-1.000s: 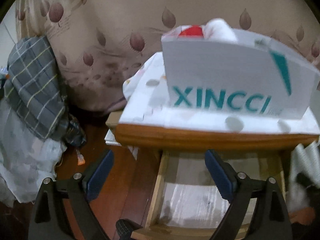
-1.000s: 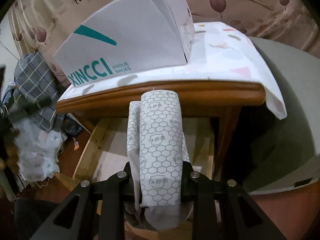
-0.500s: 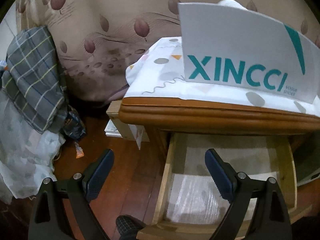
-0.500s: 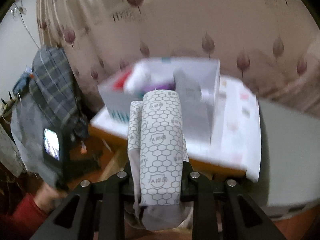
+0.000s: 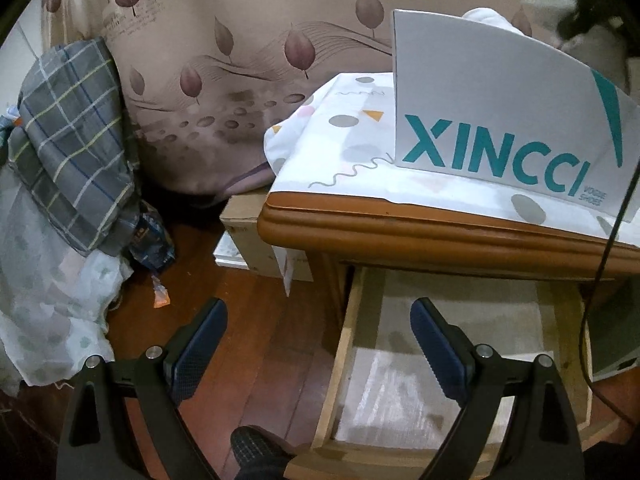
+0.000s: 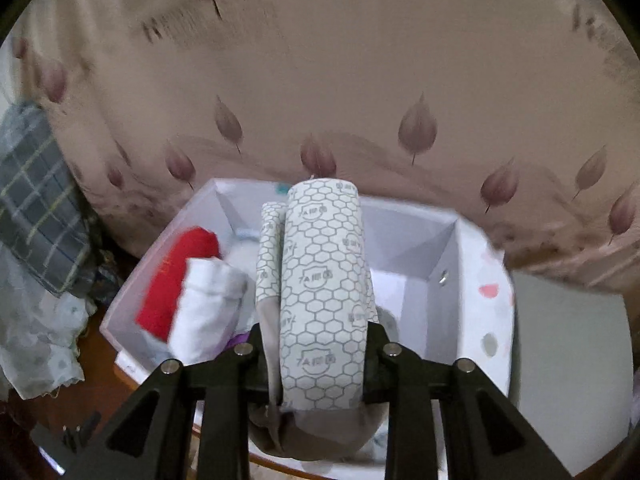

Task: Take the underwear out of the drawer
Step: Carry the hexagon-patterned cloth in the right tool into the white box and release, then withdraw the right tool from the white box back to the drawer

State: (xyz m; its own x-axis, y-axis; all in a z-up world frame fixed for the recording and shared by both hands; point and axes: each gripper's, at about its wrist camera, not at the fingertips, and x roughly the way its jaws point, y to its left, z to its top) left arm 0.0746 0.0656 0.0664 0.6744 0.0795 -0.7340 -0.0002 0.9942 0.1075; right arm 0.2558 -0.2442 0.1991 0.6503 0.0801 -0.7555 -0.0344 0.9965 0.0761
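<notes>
Right fingers [image 6: 320,364]: clamped on rolled hexagon-print underwear [image 6: 324,280], centre frame, above white shoebox [image 6: 444,248].
Left fingers [image 5: 316,344]: spread wide, holding nothing, over open drawer [image 5: 448,360] at lower right.

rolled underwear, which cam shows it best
Right wrist view: the rolled underwear, hexagon-printed, fills the centre, clamped in the right claw over the open shoe box. The left wrist view shows only a blur past the box's top edge.
</notes>
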